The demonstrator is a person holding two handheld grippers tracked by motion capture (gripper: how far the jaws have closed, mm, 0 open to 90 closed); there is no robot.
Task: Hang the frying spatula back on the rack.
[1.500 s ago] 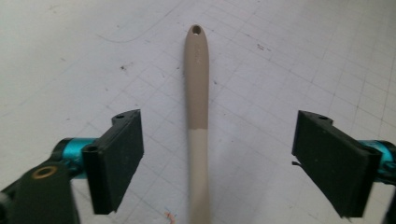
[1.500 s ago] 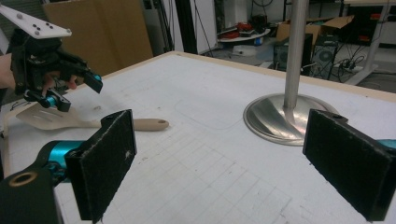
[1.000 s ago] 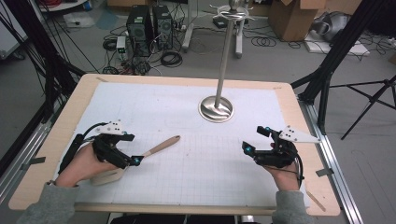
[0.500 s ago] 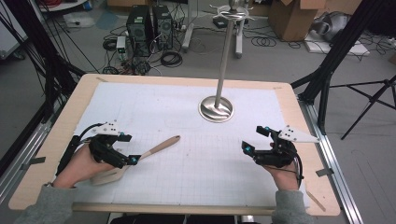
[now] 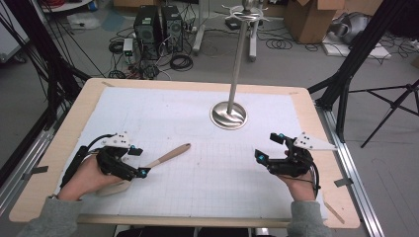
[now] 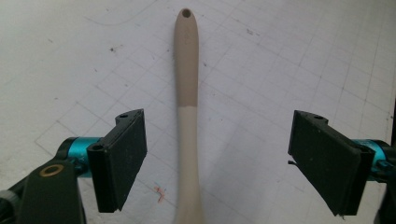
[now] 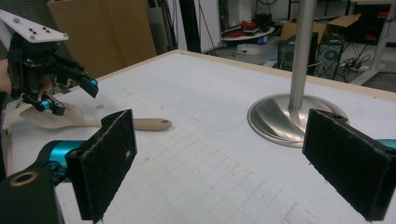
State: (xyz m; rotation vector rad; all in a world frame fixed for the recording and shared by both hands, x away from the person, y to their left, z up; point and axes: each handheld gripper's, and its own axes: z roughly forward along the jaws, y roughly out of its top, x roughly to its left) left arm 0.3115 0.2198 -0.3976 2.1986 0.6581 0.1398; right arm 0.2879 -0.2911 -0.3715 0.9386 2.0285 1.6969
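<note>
Down at the near left of the desk (image 5: 59, 163), the left gripper (image 5: 140, 162) sits low over the white grid mat (image 5: 197, 128), its jaws astride the handle of a spatula (image 5: 168, 155). They have just been closing in, yet in the left gripper view a clear gap shows on each side of the handle, so neither pad presses on it; the gripper has hold of nothing. From that view the spatula (image 6: 187, 93) runs straight up the middle between the jaws, darker tan at the far end, where a small hole pierces the tip, and paler toward the camera. In the high view the spatula lies flat on the mat, its handle slanting away toward the centre of the desk and its broad pale end tucked beneath the left hand (image 5: 86, 175).

Across the desk, well apart from the spatula, the right gripper (image 5: 265, 148) rests at the near right in the right hand (image 5: 296, 180), jaws spread wide with nothing between them. Its own view looks across the mat to the spatula (image 7: 93, 121) and the left gripper (image 7: 70, 95) beyond it. A steel stand (image 5: 230, 114) rises from a round base on the far half of the mat, between the two grippers and farther back.
</note>
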